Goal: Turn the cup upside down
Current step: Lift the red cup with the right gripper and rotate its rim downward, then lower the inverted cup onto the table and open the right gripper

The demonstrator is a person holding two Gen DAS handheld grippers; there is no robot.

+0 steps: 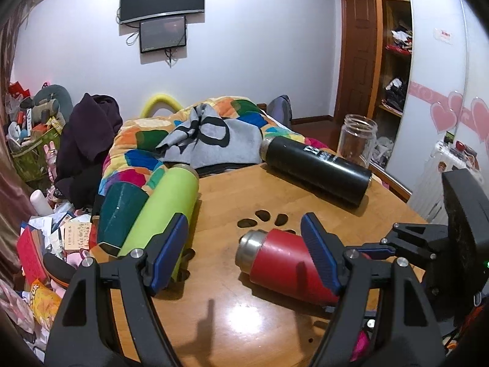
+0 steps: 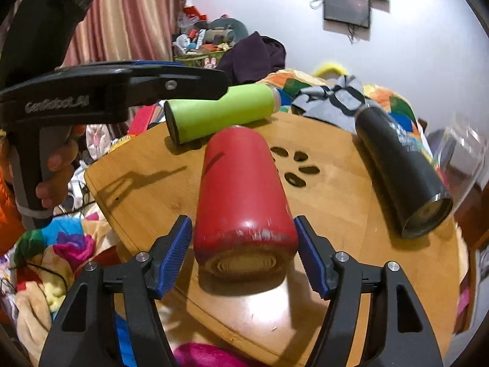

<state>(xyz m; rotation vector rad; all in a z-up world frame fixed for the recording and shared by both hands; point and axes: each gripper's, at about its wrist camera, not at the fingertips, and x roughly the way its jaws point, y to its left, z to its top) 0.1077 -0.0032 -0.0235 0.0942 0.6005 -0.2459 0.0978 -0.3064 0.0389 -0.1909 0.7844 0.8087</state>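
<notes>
Slippage worried us: our right gripper (image 2: 244, 257), jaws apart, straddled the red cup (image 2: 244, 195) at lower centre; smooth, it could roll.

Green bottle (image 1: 165, 211), black bottle (image 1: 318, 168) and glass jar (image 1: 357, 140) lie around.

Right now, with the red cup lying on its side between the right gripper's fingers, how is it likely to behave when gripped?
The red cup lies on its side on the wooden table, so a nudge would probably roll it. Its smooth round wall may slip between the right gripper pads. The steel rim suggests it is rigid and fairly heavy.
</notes>
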